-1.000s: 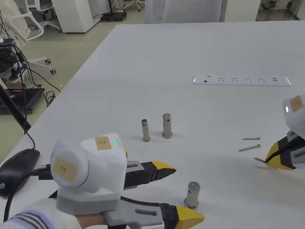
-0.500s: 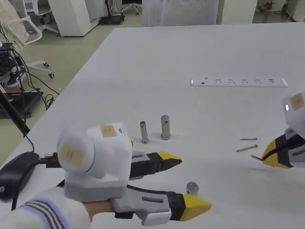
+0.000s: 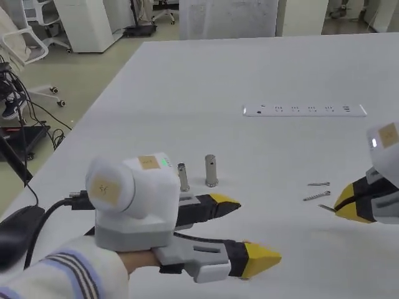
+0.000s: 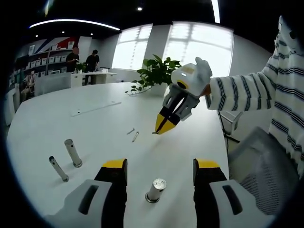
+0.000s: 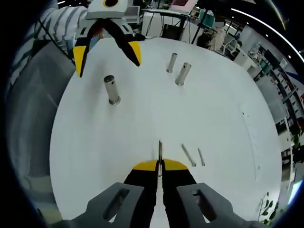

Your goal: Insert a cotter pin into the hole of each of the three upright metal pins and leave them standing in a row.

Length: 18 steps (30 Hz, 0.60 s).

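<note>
Pin (image 4: 156, 189) betw. spread fingers (image 4: 114, 183) of L gripper (image 4: 160, 165).

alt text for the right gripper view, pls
The right gripper, jaws shut on a cotter pin, points across a white table. Two more cotter pins lie beside it. Three upright metal pins stand beyond, and the open left gripper hovers by one of them.

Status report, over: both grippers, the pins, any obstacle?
Left gripper open, near metal pin between its jaws, untouched. Right gripper shut on one cotter pin. Two spare cotter pins lie on the table. Nothing in the way.
</note>
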Each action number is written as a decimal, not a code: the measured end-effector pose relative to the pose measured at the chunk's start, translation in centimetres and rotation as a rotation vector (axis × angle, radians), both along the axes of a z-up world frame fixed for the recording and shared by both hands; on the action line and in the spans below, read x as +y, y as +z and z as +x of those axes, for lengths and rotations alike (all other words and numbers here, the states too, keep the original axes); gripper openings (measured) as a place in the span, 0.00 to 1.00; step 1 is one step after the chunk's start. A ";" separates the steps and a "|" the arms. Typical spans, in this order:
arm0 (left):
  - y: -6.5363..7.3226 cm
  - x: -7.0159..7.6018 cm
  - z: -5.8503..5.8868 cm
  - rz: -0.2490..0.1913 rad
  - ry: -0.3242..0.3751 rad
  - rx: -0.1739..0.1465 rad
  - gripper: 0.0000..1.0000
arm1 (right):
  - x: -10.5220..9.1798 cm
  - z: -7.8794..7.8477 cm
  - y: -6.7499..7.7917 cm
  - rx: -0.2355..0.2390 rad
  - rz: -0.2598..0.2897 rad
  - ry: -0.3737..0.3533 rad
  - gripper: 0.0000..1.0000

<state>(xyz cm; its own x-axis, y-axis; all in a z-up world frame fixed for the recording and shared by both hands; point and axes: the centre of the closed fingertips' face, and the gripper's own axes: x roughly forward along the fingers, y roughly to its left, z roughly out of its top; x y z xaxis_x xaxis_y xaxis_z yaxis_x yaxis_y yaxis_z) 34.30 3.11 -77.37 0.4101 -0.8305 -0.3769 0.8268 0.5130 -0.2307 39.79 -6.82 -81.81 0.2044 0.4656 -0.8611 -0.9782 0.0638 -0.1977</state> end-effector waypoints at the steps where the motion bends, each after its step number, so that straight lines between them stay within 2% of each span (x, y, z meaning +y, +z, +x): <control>1: 0.0 -0.1 0.1 -0.005 0.001 0.005 0.55 | 0.1 -0.1 0.1 -0.001 0.003 0.000 0.03; 9: 0.3 -0.8 0.5 -0.026 0.005 0.024 0.53 | 0.8 -1.2 0.8 -0.008 0.033 0.004 0.03; 15: 0.5 -1.5 0.6 -0.061 0.013 0.061 0.50 | 1.4 -2.1 1.5 -0.020 0.048 0.016 0.03; 18: 0.7 -1.8 0.7 -0.075 0.015 0.068 0.48 | 1.7 -2.6 1.8 -0.027 0.058 0.020 0.03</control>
